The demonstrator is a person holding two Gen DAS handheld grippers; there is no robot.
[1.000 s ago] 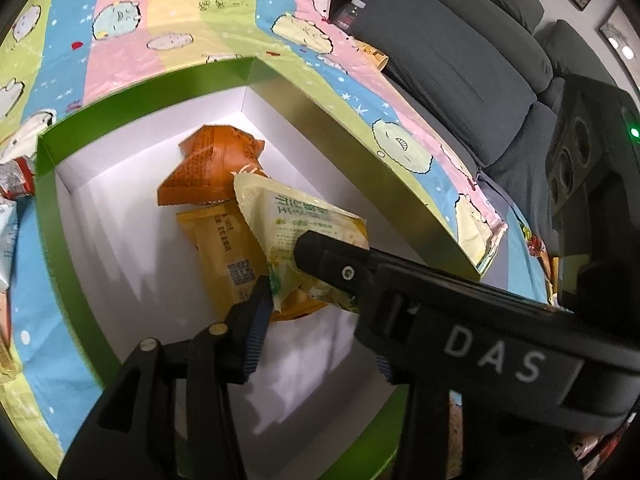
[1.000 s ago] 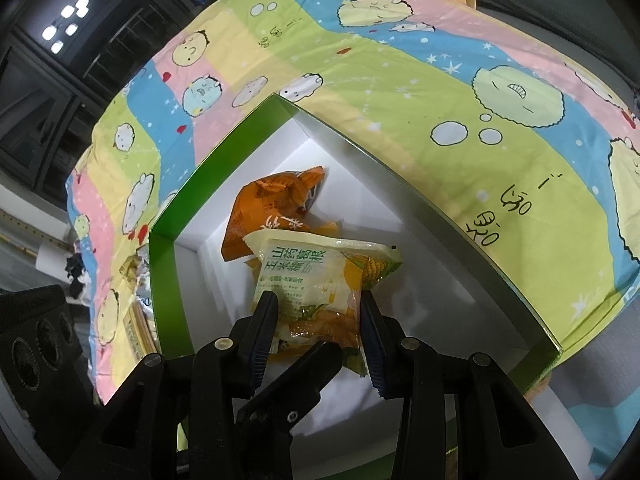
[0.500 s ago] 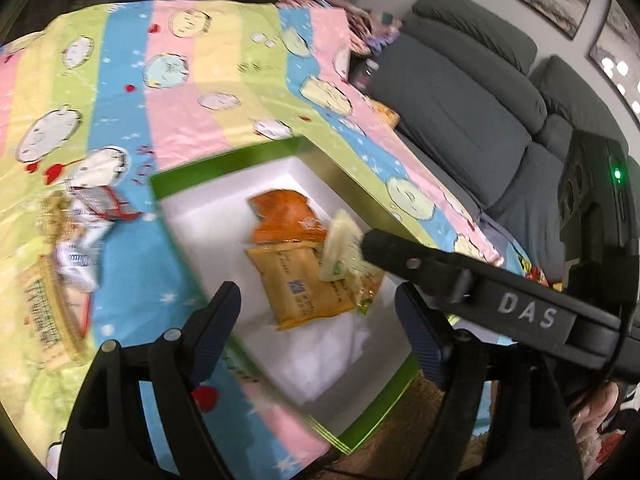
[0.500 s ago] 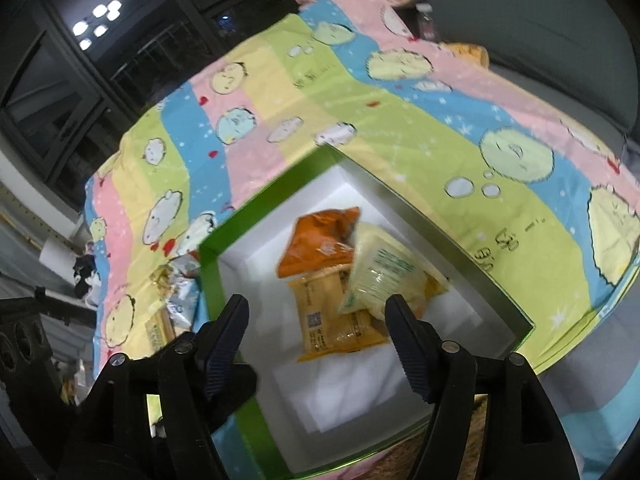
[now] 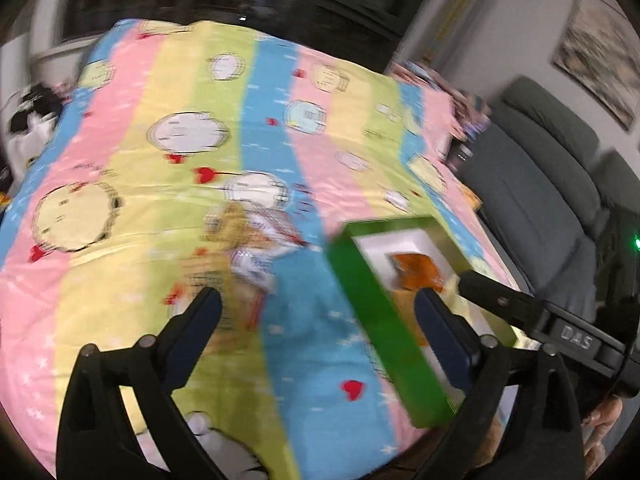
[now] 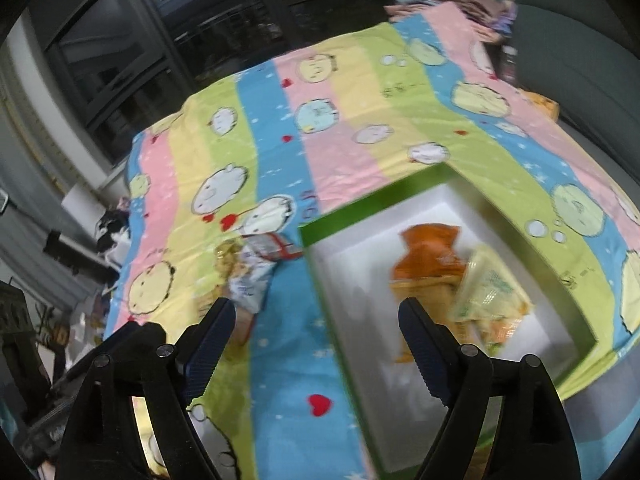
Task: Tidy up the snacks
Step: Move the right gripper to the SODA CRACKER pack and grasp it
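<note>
Both grippers released above the striped cloth [image 6: 304, 128].
Left gripper [image 5: 316, 312] and right gripper [image 6: 316, 316]: jaws just opened, empty; green box [image 6: 332, 300] holds three packets.

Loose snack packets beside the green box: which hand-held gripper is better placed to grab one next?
Probably left. The left hand-held gripper is open, empty, with the loose packets just ahead; the right hand-held gripper straddles the green box edge.

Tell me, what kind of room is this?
Probably a living room at home, at night. A grey sofa stands beside a table under a cartoon cloth, a framed picture hangs on the wall, and big dark windows fill the far side.
</note>
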